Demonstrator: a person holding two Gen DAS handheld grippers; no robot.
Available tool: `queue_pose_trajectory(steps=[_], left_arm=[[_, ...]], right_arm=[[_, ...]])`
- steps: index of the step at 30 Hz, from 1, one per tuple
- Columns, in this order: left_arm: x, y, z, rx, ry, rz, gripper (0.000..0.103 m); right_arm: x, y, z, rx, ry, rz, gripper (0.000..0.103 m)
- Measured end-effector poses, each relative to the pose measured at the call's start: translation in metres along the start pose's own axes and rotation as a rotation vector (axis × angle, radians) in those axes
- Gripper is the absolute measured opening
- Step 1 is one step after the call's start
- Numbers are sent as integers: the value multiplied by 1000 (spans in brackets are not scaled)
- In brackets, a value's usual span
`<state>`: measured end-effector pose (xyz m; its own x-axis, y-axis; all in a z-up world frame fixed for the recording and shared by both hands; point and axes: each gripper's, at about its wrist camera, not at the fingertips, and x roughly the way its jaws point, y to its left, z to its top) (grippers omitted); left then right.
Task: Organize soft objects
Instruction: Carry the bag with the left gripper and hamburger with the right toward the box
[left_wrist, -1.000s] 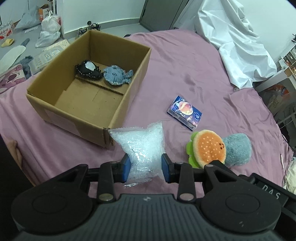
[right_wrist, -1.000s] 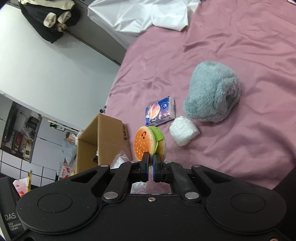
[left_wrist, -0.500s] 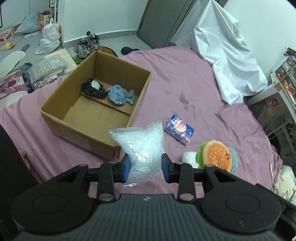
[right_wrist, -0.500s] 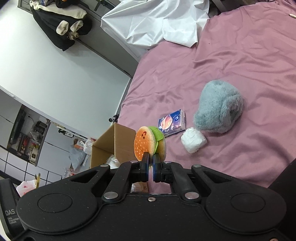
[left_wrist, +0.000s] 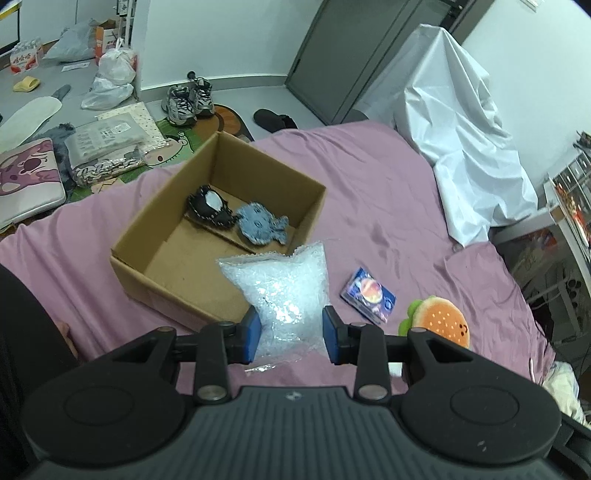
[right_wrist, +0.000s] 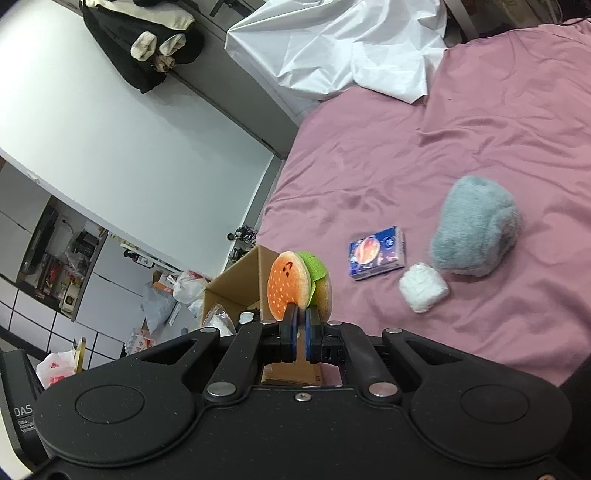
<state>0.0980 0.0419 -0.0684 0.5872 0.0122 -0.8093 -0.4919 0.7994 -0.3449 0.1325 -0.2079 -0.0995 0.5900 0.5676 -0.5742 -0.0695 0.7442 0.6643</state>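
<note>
My left gripper (left_wrist: 291, 334) is shut on a clear bag of white pellets (left_wrist: 280, 291) and holds it above the bed by the near right corner of the open cardboard box (left_wrist: 133, 236). In the box lie a black soft toy (left_wrist: 210, 205) and a blue soft toy (left_wrist: 260, 225). My right gripper (right_wrist: 301, 334) is shut on the lower edge of a burger plush (right_wrist: 295, 284), held in the air; it also shows in the left wrist view (left_wrist: 439, 321). On the purple bed (right_wrist: 461, 147) lie a grey furry plush (right_wrist: 476, 225), a white wad (right_wrist: 423, 288) and a blue tissue pack (right_wrist: 376, 253).
A white sheet (left_wrist: 465, 147) is draped at the bed's far right. Shoes (left_wrist: 188, 98), bags and packages lie on the floor beyond the box. A shelf stands at the right edge (left_wrist: 569, 206).
Both grippers have risen with their loads. The pellet bag now hangs nearer the box's corner, and the burger plush is higher above the bed.
</note>
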Motion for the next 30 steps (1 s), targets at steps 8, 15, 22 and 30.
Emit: queue_pose_trajectory(steps=[8, 15, 22, 30], left_arm=[[3, 28, 26, -54, -9, 26, 34], [13, 54, 44, -101, -3, 63, 34], [29, 73, 59, -132, 23, 71, 34], [55, 84, 71, -137, 73, 85, 35]], right_arm=[[16, 23, 1, -24, 17, 15, 4], [34, 42, 2, -44, 42, 16, 4], [51, 58, 3, -62, 67, 4, 4], [69, 75, 4, -81, 90, -2, 4]])
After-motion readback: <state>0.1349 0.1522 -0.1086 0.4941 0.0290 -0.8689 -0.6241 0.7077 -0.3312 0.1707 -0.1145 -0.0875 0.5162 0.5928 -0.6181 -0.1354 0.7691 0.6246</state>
